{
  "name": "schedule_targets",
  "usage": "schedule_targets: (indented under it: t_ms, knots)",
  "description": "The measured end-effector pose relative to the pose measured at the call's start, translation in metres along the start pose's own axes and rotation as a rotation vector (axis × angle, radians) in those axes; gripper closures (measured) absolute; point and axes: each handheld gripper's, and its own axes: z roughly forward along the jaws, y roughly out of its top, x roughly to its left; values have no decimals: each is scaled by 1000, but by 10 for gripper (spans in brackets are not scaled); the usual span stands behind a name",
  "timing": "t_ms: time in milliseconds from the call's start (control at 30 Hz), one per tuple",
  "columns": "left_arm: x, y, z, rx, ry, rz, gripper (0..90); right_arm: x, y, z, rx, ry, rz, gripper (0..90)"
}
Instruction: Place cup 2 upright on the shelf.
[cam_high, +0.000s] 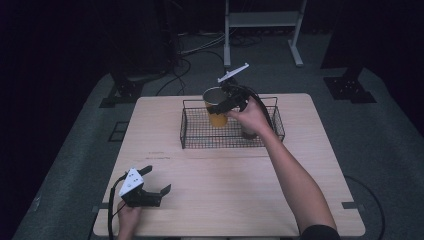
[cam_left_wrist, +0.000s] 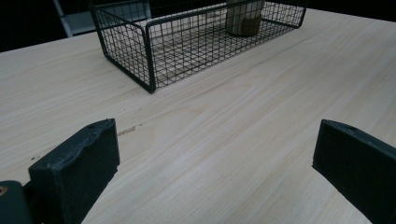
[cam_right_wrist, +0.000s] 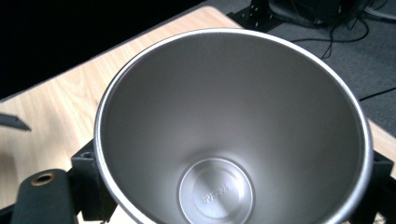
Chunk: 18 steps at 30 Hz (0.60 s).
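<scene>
The cup (cam_high: 217, 111) clamped in the right gripper (cam_high: 226, 103) is orange-yellow outside and plain brushed silver inside. Below it, the wire basket (cam_high: 192, 131) is black with a fine square mesh. Behind that gripper stands a brown-and-tan cup (cam_left_wrist: 243, 18). The table (cam_high: 240, 185) is pale wood, grained. The left gripper (cam_high: 150, 192) is black with a white plate.

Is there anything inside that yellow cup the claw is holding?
No. The yellow cup in the right claw shows a bare metal inside down to its stamped bottom. What lies under it is hidden.
</scene>
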Motion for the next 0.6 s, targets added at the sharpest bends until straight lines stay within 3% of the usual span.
schedule_targets:
  t_ms: [267,600]
  knots:
    - [0,0,0,-1,-2,-1,0,-3,11,12,12,-13,11,135]
    - [0,0,0,-7,-1,-2,0,-8,4,41,48,-27,41,134]
